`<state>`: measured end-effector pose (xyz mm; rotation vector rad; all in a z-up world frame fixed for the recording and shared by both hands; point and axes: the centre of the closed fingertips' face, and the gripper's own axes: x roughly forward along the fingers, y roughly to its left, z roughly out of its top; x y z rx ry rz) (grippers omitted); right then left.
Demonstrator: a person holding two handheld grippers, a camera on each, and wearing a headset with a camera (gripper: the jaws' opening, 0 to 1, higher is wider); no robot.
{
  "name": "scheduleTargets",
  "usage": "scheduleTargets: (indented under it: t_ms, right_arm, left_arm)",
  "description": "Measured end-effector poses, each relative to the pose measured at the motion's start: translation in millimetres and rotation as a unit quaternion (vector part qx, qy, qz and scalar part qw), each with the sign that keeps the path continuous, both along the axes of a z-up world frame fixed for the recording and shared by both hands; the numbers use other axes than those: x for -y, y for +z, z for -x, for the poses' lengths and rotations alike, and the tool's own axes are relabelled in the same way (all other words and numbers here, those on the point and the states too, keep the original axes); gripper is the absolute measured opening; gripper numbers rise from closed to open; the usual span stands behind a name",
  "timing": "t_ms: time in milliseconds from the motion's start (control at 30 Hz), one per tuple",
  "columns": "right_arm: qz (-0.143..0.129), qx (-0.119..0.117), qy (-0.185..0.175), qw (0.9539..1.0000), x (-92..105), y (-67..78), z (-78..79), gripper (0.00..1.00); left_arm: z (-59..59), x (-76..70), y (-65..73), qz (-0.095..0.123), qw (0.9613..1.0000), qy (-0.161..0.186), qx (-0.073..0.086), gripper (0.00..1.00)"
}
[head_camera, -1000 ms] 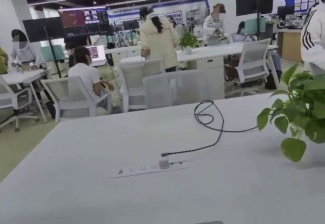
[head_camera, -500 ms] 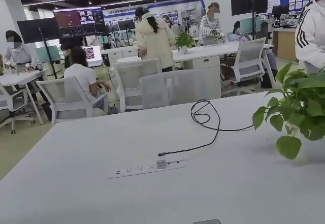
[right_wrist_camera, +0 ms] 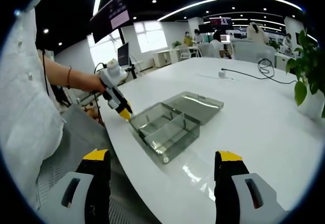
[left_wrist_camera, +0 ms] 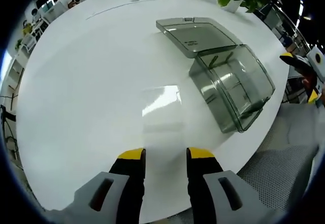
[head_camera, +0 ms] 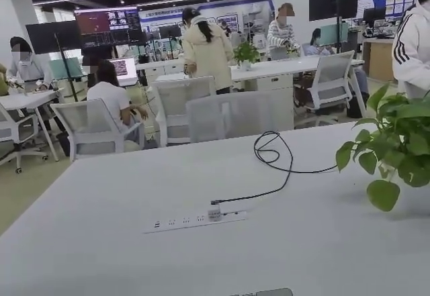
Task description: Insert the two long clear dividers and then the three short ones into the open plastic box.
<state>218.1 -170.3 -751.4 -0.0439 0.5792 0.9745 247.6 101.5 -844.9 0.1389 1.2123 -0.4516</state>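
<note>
Your left gripper and right gripper both gape empty above the surface. The open plastic box lies just ahead, by the near edge. Nothing on the far surface has shifted this past second, so I judge no divider is picked up yet.

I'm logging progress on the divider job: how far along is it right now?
Done: the box sits open on the table, its lid lying flat beside it. The right gripper view shows what look like partitions inside, but I can't count them. In hand: nothing, since the left tongs and right tongs are both open and empty. Left: whichever dividers are missing. I can't make out loose ones on the table.
</note>
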Motion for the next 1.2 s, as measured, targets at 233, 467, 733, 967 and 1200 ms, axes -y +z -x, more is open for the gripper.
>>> scheduleTargets:
  t_ms: [233,467,733,967,1200]
  right_arm:
    - [0.002,0.001,0.006,1.0000,-8.9,5.6,-1.0,0.85]
    - [-0.004,0.005,0.014,0.9999,-23.9,17.8,-5.4,0.84]
    - [-0.028,0.005,0.011,0.9995,-42.9,40.1,-15.3,0.79]
    - [-0.058,-0.005,-0.001,0.9983,-66.7,63.9,-26.0,0.69]
    - [-0.089,-0.029,-0.029,0.9952,-94.2,80.6,-37.8,0.55]
  left_arm:
    - [0.4,-0.4,14.2,0.035,0.9989,0.026,0.019,0.30]
    - [0.9,3.4,34.1,0.070,0.9958,0.040,0.043,0.30]
    - [-3.1,21.6,64.7,0.130,0.9869,0.048,0.082,0.30]
    - [-5.4,44.6,93.7,0.176,0.9774,0.041,0.111,0.30]
    - [-5.9,70.4,116.3,0.217,0.9667,0.024,0.133,0.30]
